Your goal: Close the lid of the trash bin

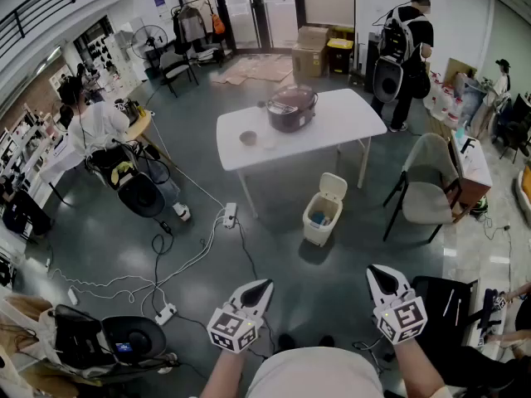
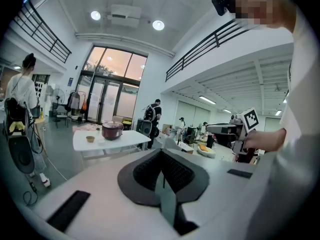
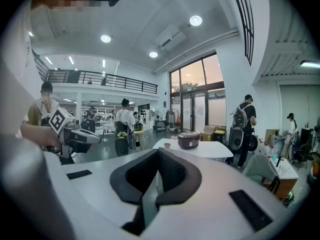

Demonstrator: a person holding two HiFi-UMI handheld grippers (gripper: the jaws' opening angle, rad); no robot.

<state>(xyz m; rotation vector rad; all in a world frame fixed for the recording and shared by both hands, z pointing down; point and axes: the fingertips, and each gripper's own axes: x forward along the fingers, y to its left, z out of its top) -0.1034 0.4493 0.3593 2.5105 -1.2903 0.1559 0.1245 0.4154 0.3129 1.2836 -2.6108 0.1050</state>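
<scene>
The cream trash bin stands on the grey floor by the white table's near right leg. Its lid is tipped up and open, with something blue inside. Both grippers hover far short of it, close to my body. My left gripper is shut and empty, as is my right gripper. In the left gripper view the left gripper shows its jaws pressed together, and the right gripper looks the same in its own view. The bin is hidden behind the jaws in both gripper views.
A white table carries a dark rice cooker and a small bowl. A grey chair stands right of the bin. Cables and a power strip lie on the floor at left. People stand and sit around the room.
</scene>
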